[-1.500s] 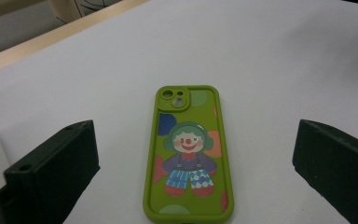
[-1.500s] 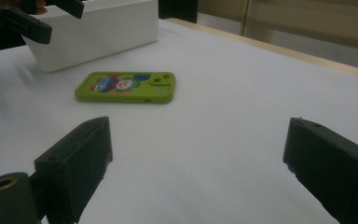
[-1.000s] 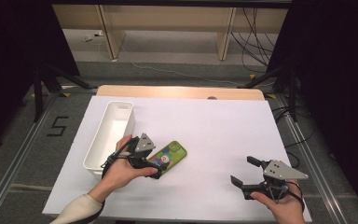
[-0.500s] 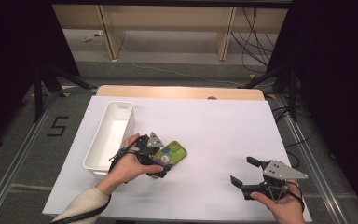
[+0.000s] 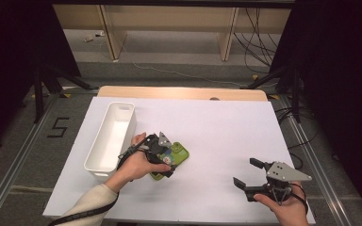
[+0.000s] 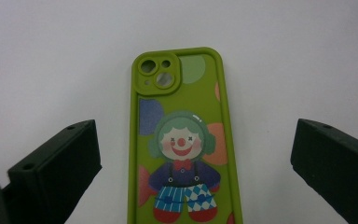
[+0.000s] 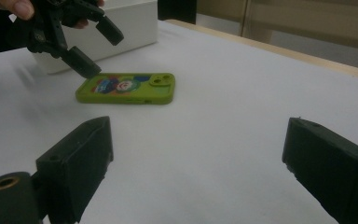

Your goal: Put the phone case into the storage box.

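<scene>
A green phone case (image 5: 178,154) printed with a clown lies flat, back up, on the white table, camera cutout pointing away from me. My left gripper (image 5: 167,157) hovers over its near end. In the left gripper view the case (image 6: 182,140) lies between the two black jaws, which stand wide on either side and do not touch it. Those jaws have just been closing a little around the case. From the right gripper view, the left gripper (image 7: 93,46) tips down onto the case (image 7: 126,88). My right gripper (image 5: 246,172) rests open and bare near the front right.
A long white bin (image 5: 122,107) stands left of the phone case, close beside the left hand, and shows behind the case in the right gripper view (image 7: 130,23). The white table sheet (image 5: 217,122) ends at a wooden strip (image 5: 184,92) at the far side.
The left hand has slid right, bringing its gripper over the near end of the phone case. The right hand and its gripper have kept still.
</scene>
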